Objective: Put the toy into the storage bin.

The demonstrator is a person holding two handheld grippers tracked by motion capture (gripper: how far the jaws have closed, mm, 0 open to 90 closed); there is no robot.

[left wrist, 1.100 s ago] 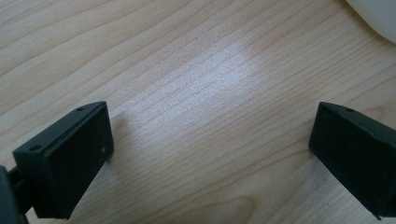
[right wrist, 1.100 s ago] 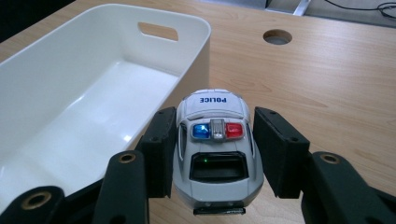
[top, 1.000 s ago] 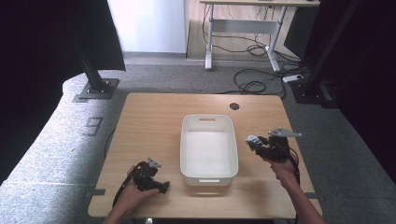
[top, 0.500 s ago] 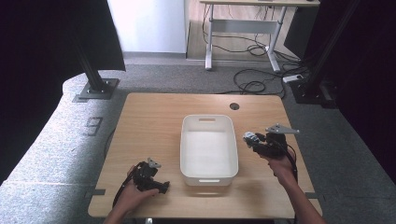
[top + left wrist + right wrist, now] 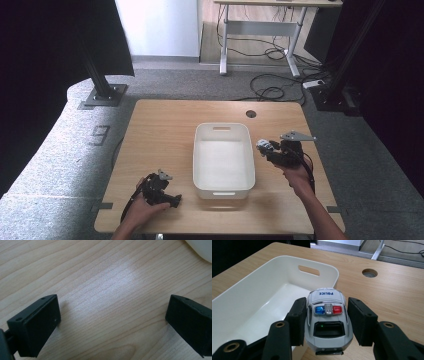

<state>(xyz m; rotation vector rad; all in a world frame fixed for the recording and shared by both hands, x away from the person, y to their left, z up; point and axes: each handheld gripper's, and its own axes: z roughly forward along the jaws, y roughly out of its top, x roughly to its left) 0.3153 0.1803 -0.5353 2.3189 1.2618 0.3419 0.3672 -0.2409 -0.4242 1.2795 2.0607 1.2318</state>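
Right of centre in the high view, the right gripper (image 5: 263,148) is holding a toy police car (image 5: 263,146) pinched between its two black jaws, just beside the right wall of the white bin (image 5: 223,186). Compared with the picture a second back, this hand is sitting slightly closer to the bin's rim, a small drift leftward in the frame; the car itself is riding along, not yet over the opening. Along the right gripper view, the toy police car (image 5: 327,322) is filling the lower middle, roof lights up, jaws pressing its flanks, with the white bin (image 5: 234,298) lying empty in the upper left and the wooden table (image 5: 392,290) stretching to the right. Lower left in the high view, the left gripper (image 5: 172,200) is resting on the table (image 5: 160,125), unmoved across the three pictures; in the left gripper view its jaws are standing wide apart over bare wood, nothing between them. Judgement: the carry toward the bin is nearing its end, and the drop is looking like the remaining step.
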